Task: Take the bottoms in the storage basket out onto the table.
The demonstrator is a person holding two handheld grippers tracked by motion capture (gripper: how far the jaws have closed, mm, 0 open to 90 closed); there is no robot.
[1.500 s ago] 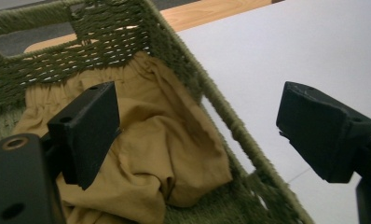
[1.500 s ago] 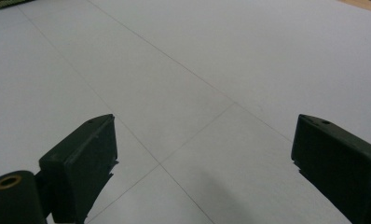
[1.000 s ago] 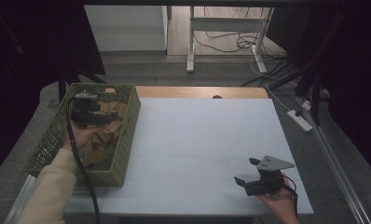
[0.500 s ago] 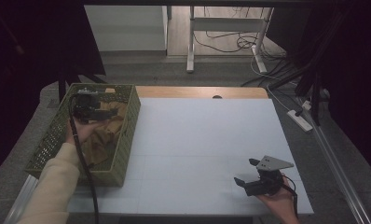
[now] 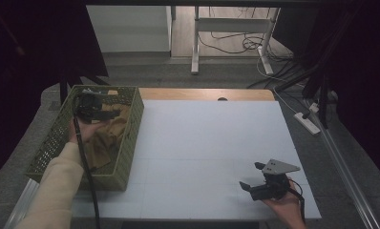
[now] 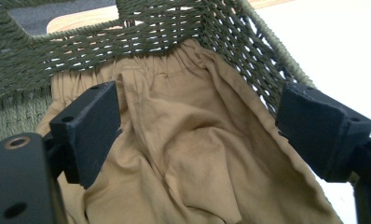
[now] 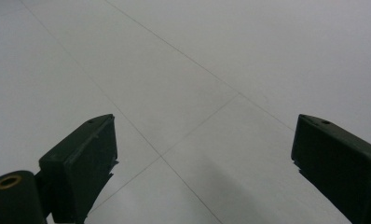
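White desk [image 5: 212, 138] with a wooden far edge. Grey floor [image 5: 178, 74] beyond; white frame legs [image 5: 195, 43] and loose cables [image 5: 228, 44]. Power strip [image 5: 308, 123] at right. Dark surroundings.

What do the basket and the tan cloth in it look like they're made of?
Basket: looks like woven cord or paper rope, matte olive green; twisted strands and open gaps show in its wall. Whether the cord is natural or synthetic I can't tell.

Cloth: seems a light woven cotton or a blend, matte tan; it creases softly and has a gathered, elastic-looking band along its top edge.
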